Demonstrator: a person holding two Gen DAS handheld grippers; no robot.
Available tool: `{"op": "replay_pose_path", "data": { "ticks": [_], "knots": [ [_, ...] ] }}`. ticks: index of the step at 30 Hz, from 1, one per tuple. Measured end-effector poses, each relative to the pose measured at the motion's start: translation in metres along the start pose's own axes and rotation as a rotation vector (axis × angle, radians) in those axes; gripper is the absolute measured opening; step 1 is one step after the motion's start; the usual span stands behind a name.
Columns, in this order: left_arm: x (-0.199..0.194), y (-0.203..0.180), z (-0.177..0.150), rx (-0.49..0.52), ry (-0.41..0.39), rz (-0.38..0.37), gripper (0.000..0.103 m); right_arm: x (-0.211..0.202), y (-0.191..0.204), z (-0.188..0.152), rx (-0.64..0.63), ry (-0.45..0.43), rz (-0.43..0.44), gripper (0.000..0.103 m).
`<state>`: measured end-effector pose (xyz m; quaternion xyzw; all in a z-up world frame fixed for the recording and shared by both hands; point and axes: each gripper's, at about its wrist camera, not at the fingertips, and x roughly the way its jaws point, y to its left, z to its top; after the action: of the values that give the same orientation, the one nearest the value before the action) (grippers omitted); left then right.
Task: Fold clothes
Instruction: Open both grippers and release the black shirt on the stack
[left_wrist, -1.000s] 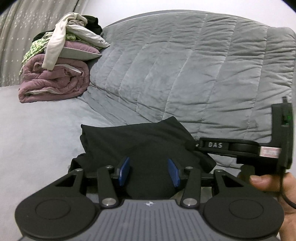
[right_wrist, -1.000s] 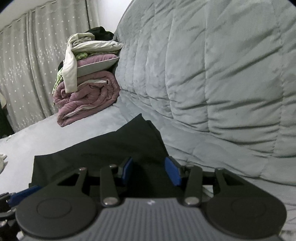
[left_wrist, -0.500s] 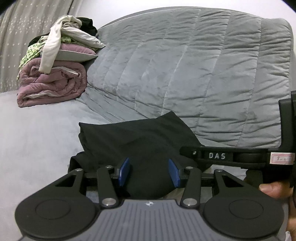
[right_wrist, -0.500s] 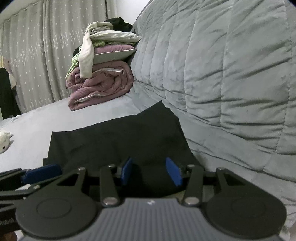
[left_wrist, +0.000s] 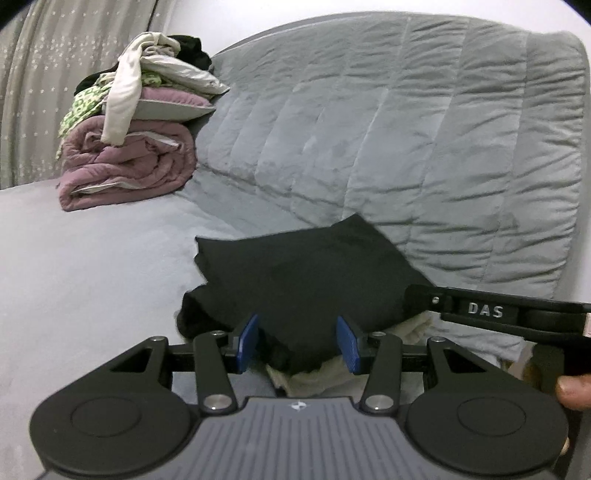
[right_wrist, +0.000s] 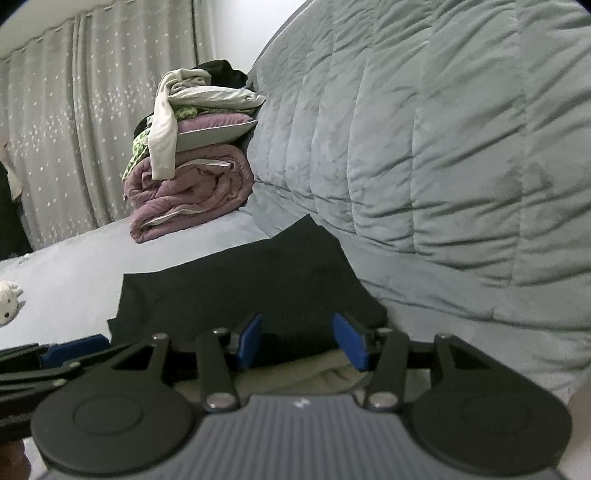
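Black garment (left_wrist: 310, 280) lies folded on the bed (left_wrist: 92, 266), just beyond both claws; left claw (left_wrist: 297, 341) gapes empty at its near edge, right claw (right_wrist: 301, 341) opening, nothing gripped.

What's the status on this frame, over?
Left gripper open, right gripper opening, neither gripping. Black garment folded on grey bed, atop pale cloth. Nothing in the way.
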<state>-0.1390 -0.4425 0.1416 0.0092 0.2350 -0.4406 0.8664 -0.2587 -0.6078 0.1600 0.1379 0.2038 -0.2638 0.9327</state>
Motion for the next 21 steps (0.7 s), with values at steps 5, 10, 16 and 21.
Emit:
{"op": "replay_pose_path", "data": {
  "ticks": [5,10,16,21],
  "knots": [
    [-0.004,0.000,-0.007,-0.018,0.036,0.011,0.045,-0.008,0.011,-0.017,0.016,0.019,-0.001,0.048],
    [-0.004,0.004,-0.017,-0.043,0.104,0.058,0.045,-0.019,0.011,-0.035,0.078,0.030,-0.025,0.052],
    [-0.006,0.010,-0.027,-0.061,0.171,0.105,0.045,-0.023,0.013,-0.043,0.097,0.026,-0.034,0.058],
    [-0.009,0.013,-0.030,-0.052,0.196,0.132,0.045,-0.017,0.009,-0.043,0.139,0.041,-0.044,0.063]
  ]
}}
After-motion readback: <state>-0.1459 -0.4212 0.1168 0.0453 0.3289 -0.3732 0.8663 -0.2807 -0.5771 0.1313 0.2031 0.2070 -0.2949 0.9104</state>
